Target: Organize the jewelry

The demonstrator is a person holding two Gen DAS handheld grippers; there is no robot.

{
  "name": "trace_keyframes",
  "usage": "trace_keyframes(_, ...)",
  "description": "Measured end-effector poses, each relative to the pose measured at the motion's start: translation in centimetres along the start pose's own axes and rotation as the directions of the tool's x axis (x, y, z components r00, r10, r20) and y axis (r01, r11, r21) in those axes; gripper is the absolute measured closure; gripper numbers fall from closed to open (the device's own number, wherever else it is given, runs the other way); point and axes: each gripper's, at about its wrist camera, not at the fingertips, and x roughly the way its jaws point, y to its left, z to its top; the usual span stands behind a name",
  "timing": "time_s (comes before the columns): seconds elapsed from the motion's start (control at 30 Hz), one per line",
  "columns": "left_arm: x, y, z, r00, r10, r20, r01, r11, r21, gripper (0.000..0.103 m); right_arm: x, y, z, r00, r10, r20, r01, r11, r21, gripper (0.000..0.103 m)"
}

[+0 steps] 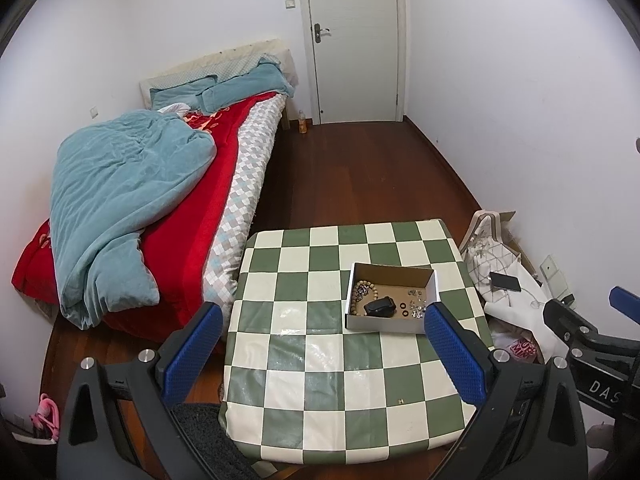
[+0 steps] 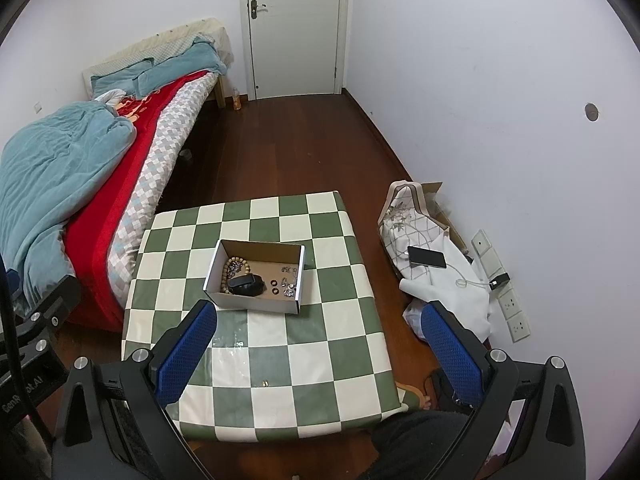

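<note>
Both claws are held above the near side of the table (image 1: pixel 360 420), tilted down toward it, and nothing is gripped in either. The left claw (image 1: pixel 320 340) is seen with its blue pads spread wide apart; the right claw (image 2: pixel 316 336) is likewise spread wide. The right claw's black frame is also seen at 4 o'clock in the left wrist view.

The jewelry is gathered in an open cardboard box (image 2: pixel 256 246) that rests on the checkered table, toward 12 o'clock from the right claw and 1 o'clock from the left. Inside it, a beaded bracelet (image 1: pixel 360 292) lies at the box's 9 o'clock side, a black case (image 2: pixel 246 284) beside it, and small rings and silver pieces (image 1: pixel 416 304) toward 3 o'clock. One tiny piece (image 2: pixel 265 382) lies alone on the near table area.

Open tabletop is left between the claws and the box. The bed (image 1: pixel 160 184) stands against the table's 9 o'clock edge; a phone (image 2: pixel 426 257) lies on white cloth on the floor at 3 o'clock.
</note>
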Motion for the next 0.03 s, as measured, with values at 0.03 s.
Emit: trace_keyframes(0.03,-0.06,-0.11,0.1,1.0,-0.003,0.002,0.003,1.0,-0.001,0.0,0.0,0.0,0.01,1.0,-0.001,0.0,0.001,1.0,0.0,0.0)
